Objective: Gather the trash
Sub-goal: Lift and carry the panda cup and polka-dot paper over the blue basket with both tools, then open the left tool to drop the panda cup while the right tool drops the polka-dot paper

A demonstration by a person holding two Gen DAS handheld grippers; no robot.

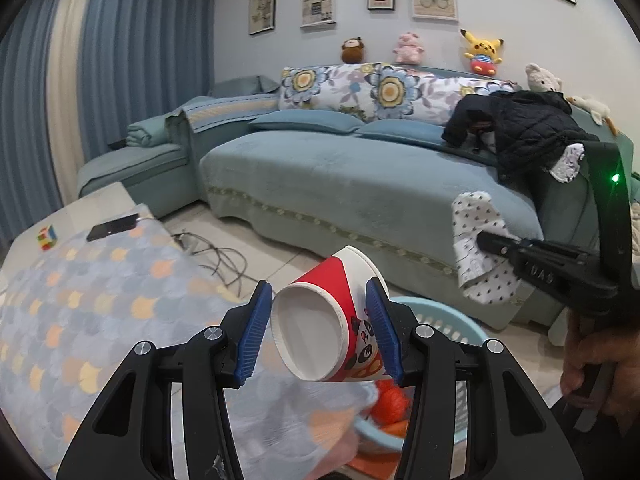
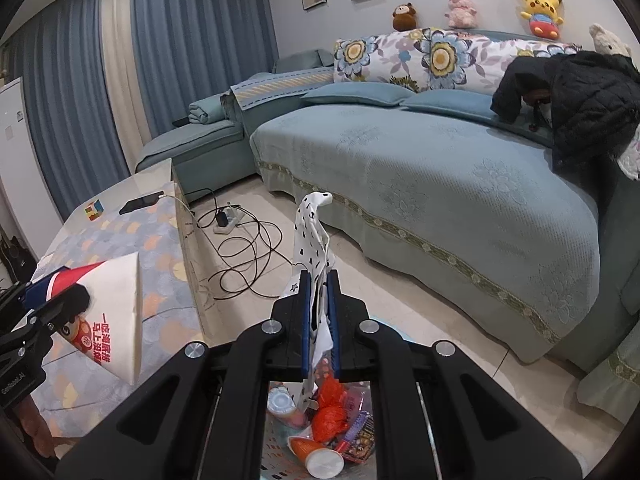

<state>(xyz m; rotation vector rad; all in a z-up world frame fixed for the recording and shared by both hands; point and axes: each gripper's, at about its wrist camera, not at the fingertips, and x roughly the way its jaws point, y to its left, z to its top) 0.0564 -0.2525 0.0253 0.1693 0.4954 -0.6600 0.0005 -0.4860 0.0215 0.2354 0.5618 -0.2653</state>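
A living room with a blue sofa (image 2: 440,168) beyond both grippers. Below and just ahead of the fingers stands a pale blue waste basket (image 1: 436,312), already holding several pieces: orange wrappers (image 2: 330,412), small cups and a printed packet, so part of the collecting looks done.

The left gripper (image 1: 320,320) holds a red and white paper cup (image 1: 332,312) on its side between half-spread blue pads, base towards the camera. The cup shows a cartoon panda face and red Chinese characters, too slanted to read surely.

The right gripper (image 2: 320,320) is clamped tight on a crumpled white wrapper with black specks (image 2: 310,236), which stands up past its fingertips.

Both pieces appear ready to drop in; neither is released yet. The right gripper's side carries raised letters, unclear.
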